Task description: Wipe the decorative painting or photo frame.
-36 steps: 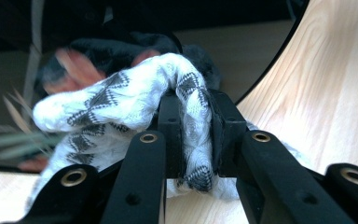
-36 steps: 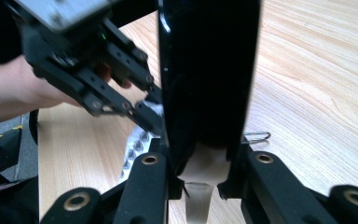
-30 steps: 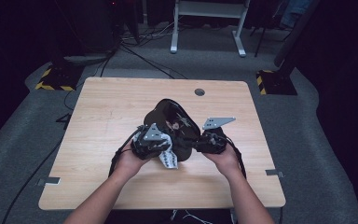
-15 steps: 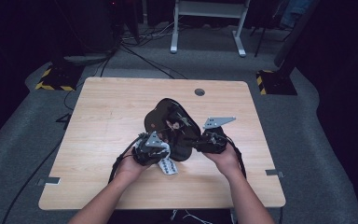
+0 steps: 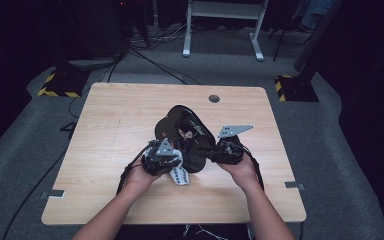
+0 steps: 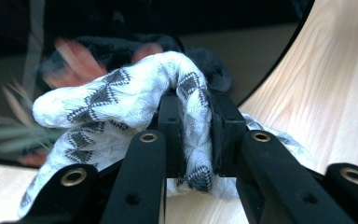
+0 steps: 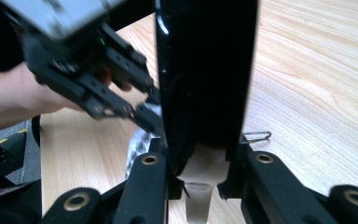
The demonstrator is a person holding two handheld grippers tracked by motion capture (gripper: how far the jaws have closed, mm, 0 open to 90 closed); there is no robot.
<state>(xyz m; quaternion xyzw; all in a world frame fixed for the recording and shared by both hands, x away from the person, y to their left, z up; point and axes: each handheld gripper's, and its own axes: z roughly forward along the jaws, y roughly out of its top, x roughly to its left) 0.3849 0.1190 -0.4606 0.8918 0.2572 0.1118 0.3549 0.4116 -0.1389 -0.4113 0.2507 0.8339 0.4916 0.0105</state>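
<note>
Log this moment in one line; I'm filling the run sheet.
left gripper: shut on white patterned knit cloth, pressed to glossy black plate | right gripper: shut on plate's edge, held upright | wooden table

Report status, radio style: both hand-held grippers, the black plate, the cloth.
Left hand-held gripper shut on patterned cloth, pressed to glossy black plate. Right hand-held gripper shut on plate rim, plate tilted above table. Nothing in the way.

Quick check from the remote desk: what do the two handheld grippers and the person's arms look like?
Both grippers, left and right, are black, with brass-ringed holes in the linkage behind the fingers. Each carries a grey three-cornered plate and trails a black cable. The forearms are bare, no sleeves showing.
</note>
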